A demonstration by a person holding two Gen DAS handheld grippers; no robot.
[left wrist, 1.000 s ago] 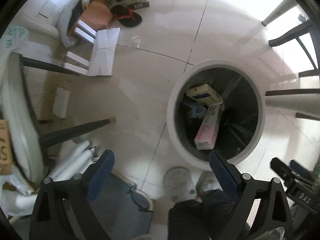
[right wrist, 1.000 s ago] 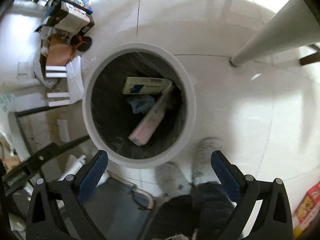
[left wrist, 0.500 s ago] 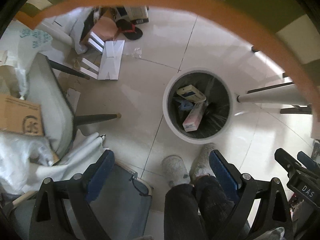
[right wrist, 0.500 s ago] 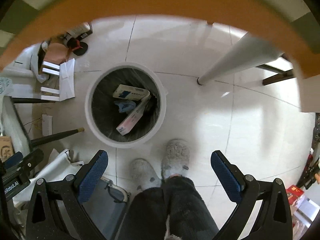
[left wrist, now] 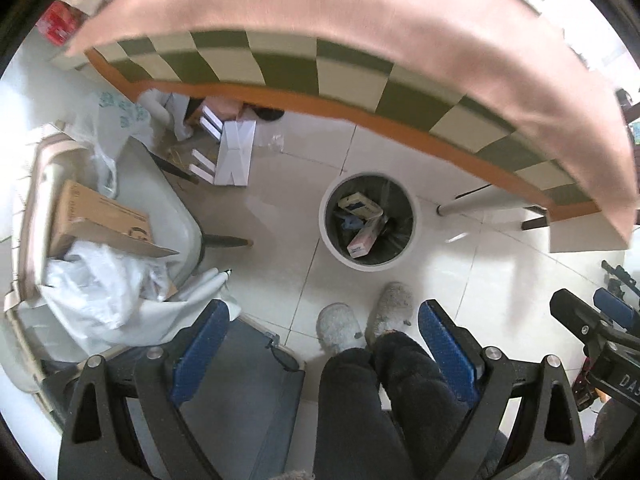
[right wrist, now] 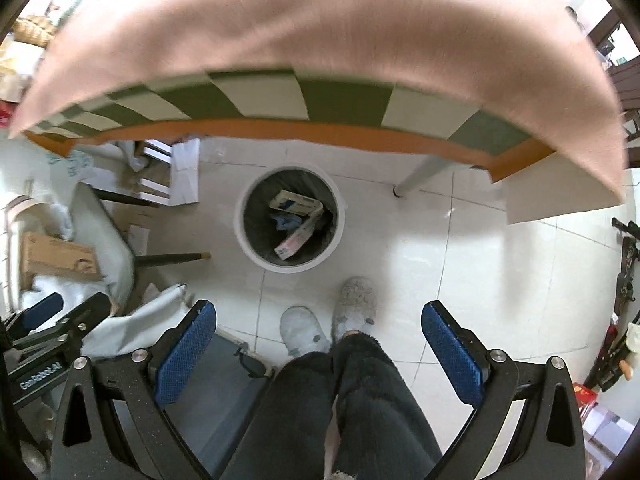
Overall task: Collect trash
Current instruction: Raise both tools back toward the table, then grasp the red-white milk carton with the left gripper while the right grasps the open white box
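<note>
Two black two-finger grippers are hanging high above the pale glossy floor tiles (right wrist: 460,264), both looking down, and each is gaping wide with nothing between its blue textured pads: the left gripper (left wrist: 324,336) is framing the person's dark fuzzy trouser legs (left wrist: 384,400), and the right gripper (right wrist: 320,336) is doing the same over two grey fluffy slippers (right wrist: 332,324). Below them the round white-rimmed trash bin with a black plastic liner (left wrist: 330,240) (right wrist: 244,236) is standing on the floor just ahead of the slippers, near a slanting grey table leg (right wrist: 424,172). Inside the bin a flat white-and-blue carton (left wrist: 359,205) (right wrist: 294,202) is lying across the far side, a long pink-and-white box (left wrist: 365,238) (right wrist: 298,238) is leaning diagonally beneath it, and a crumpled blue scrap (left wrist: 352,224) (right wrist: 286,222) is sitting between them. A blurred pink cloth-covered tabletop (left wrist: 360,20) (right wrist: 320,20) is arching over the upper part of both views, with a green-and-cream chequered border trimmed in orange (left wrist: 288,68) (right wrist: 256,100) hanging at its edge. To the left a grey moulded chair (left wrist: 176,208) is carrying a brown corrugated cardboard box (left wrist: 96,220) and rumpled white plastic bags (left wrist: 104,288), while folded white card packaging (left wrist: 234,152) is lying on the floor beyond it
</note>
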